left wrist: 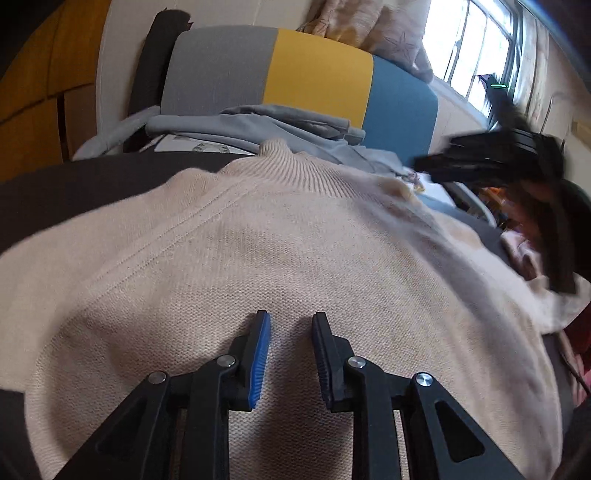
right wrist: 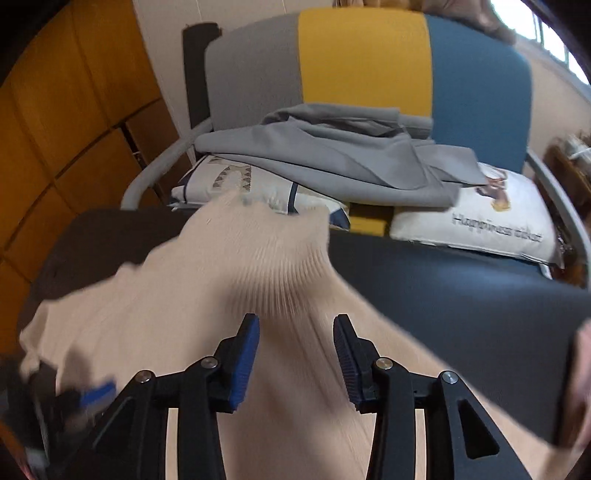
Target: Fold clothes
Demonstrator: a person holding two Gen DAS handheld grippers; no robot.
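pillow (right wrist: 476, 225) lettered "happiness", both claws (left wrist: 288, 354) (right wrist: 295, 360) released above beige sweater (left wrist: 258, 258)

A chair (right wrist: 365, 59) stands against a pale wall (left wrist: 110, 66), its backrest striped grey, yellow and blue, with a grey metal armrest (right wrist: 155, 173) curving down one side. Printed cushions (right wrist: 480, 218) lie on its seat. Left of it are orange-brown wooden cabinet doors (right wrist: 74, 122) split into panels. At the upper right a window (left wrist: 476, 48) with a barred frame lets in bright daylight, and a patterned beige curtain (left wrist: 373, 29) hangs beside it. A dark tabletop (right wrist: 461, 295) fills the foreground.
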